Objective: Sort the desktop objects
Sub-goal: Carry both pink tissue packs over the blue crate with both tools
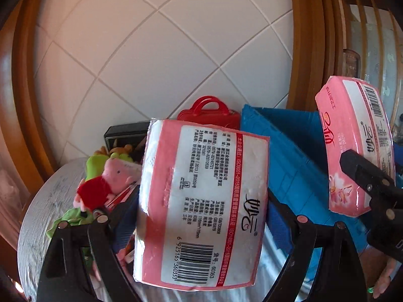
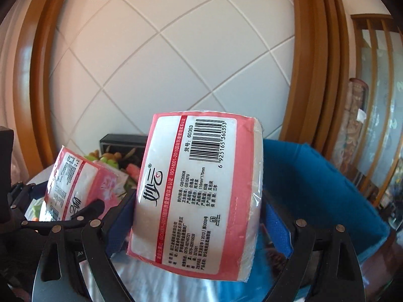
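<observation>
The left gripper (image 1: 201, 214) pinches a pink tissue pack (image 1: 201, 201) between its blue-padded fingers (image 1: 123, 216), jaws spread wide around the pack's sides. The pack stands nearly upright in the left wrist view, label toward the camera, barcode at the 6 o'clock end. It is lifted clear of the table (image 1: 45, 214).

The right gripper (image 2: 199, 224) pinches a second pack (image 2: 196, 191) the same way, barcode at its 1 o'clock corner, blue pads (image 2: 274, 229) pressed on both sides. In the left view this second pack shows at 3 o'clock, tilted, with a black finger of the right gripper across its lower part. In the right view the first pack shows at 9 o'clock, with the left gripper's black finger in front of it.

Behind the packs, at 2 o'clock in the left view, stands a blue bin (image 1: 289, 146), open at the top; in the right view it fills the 3 o'clock side. At 12 o'clock from the first pack sits a red toy bag (image 1: 209, 113) against the tiled wall (image 1: 156, 50). At 9 o'clock lies a pink plush pig (image 1: 108, 181) in a red dress, with a green plush (image 1: 97, 161) and a black box (image 1: 126, 133) just behind it. A brown wooden frame (image 1: 302, 50) edges the wall on both sides. A person's hand (image 1: 385, 276) shows at 4 o'clock in the left view.
</observation>
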Demonstrator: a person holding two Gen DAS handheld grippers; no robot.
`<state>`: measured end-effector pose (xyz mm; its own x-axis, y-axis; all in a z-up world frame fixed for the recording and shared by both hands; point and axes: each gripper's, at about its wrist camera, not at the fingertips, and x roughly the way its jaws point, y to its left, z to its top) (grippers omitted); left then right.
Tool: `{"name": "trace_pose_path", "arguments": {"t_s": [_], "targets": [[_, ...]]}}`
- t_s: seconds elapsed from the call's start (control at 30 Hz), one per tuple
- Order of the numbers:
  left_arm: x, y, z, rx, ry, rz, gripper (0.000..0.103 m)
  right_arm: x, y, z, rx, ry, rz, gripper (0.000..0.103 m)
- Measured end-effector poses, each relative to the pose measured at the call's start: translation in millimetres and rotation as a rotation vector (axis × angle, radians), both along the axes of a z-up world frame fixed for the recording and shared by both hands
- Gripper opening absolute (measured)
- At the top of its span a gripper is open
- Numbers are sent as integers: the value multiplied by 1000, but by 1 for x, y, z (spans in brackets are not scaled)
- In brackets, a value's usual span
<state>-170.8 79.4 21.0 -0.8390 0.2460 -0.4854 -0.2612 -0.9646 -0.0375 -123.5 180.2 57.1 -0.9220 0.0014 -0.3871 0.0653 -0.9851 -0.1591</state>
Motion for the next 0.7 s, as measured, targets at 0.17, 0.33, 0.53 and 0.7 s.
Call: {"name": "trace_pose_path", "arguments": {"t_s": [0.17,0.33,0.53,0.7], "targets": [[-11,110,29,-10,9,-103,89,-24,101,17,20,23,-106,93],[-11,194,30,-51,-6,-205,89,-35,186,16,6,5,-206,93],[-4,249,13,-99,-104,-306,89,-34,251,13,-12,-26,-293,93],[-4,260,-3,-130,-198,-306,90,-39,270,4,-11,-59,-306,93]]}}
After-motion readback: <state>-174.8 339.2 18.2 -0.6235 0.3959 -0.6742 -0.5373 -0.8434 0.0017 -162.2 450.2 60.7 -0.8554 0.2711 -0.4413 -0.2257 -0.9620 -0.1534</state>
